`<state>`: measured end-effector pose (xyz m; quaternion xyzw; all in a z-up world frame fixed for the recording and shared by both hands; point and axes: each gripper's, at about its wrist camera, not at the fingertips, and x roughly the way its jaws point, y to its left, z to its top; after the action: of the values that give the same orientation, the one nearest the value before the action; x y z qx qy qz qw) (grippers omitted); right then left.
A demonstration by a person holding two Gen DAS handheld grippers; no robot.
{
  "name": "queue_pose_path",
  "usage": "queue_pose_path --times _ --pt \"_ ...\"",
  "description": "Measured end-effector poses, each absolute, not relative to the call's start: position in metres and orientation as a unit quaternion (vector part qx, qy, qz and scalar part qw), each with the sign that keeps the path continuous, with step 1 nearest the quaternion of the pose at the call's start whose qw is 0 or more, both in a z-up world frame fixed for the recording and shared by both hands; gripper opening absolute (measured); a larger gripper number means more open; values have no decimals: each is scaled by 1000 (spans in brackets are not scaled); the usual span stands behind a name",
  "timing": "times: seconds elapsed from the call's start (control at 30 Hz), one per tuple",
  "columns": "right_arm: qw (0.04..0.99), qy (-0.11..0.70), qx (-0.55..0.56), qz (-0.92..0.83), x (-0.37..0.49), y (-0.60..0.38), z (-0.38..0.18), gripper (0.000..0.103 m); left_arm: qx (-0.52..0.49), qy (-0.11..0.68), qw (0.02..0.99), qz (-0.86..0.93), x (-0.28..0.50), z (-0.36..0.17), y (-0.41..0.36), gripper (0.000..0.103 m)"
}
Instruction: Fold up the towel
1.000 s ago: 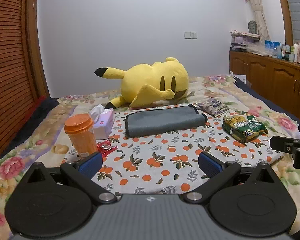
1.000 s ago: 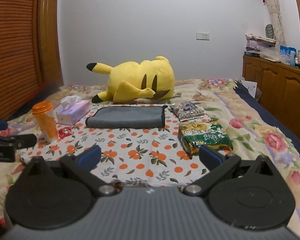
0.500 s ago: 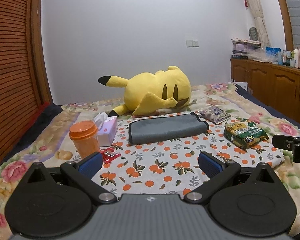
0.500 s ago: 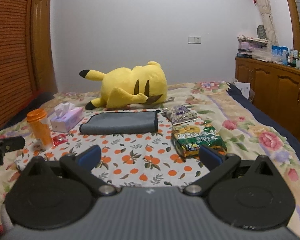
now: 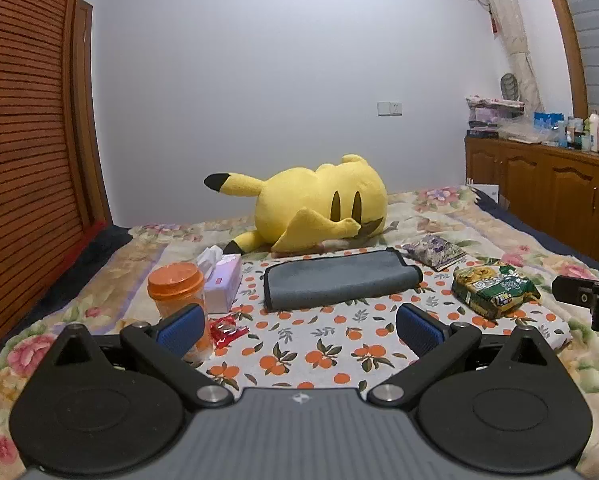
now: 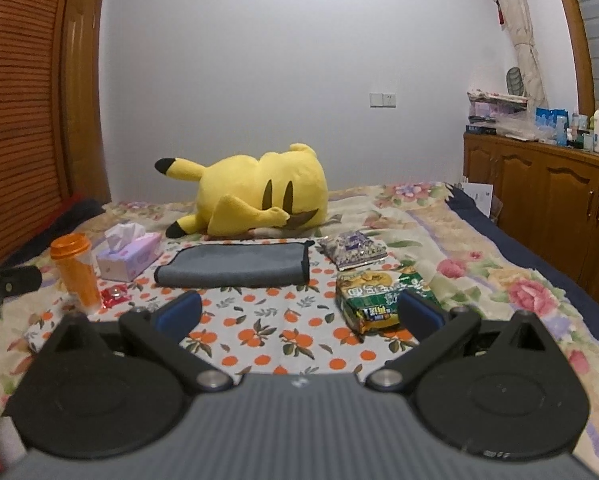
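A grey towel [image 5: 339, 278] with a dark edge lies folded into a long flat bundle on an orange-print cloth [image 5: 319, 344] on the bed; it also shows in the right wrist view [image 6: 235, 266]. My left gripper [image 5: 299, 326] is open and empty, held above the cloth well short of the towel. My right gripper [image 6: 299, 314] is open and empty, also short of the towel. Part of the right gripper shows at the right edge of the left wrist view [image 5: 587, 300].
A yellow plush toy [image 5: 319, 204] lies behind the towel. An orange-lidded cup [image 5: 177, 296], a tissue box [image 5: 223, 280] and a red wrapper [image 5: 225, 330] sit left. A green snack bag [image 5: 493, 288] and a purple packet [image 5: 435, 250] sit right. Wooden cabinets [image 5: 547, 188] stand at the far right.
Both grippers have drawn back and tilted up, so the towel and bed sit lower and smaller in view. The towel has not moved. Both grippers stay open.
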<state>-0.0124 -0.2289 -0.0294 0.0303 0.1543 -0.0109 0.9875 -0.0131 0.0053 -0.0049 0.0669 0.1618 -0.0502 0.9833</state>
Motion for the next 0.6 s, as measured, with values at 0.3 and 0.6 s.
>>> queue_pose_path --times 0.3,0.6 --pt "988 149 29 -13 -13 -229 -29 103 66 161 983 -49 -14 -5 6 103" --pt "988 149 29 -13 -13 -230 -28 103 67 163 983 -49 -14 -6 7 103"
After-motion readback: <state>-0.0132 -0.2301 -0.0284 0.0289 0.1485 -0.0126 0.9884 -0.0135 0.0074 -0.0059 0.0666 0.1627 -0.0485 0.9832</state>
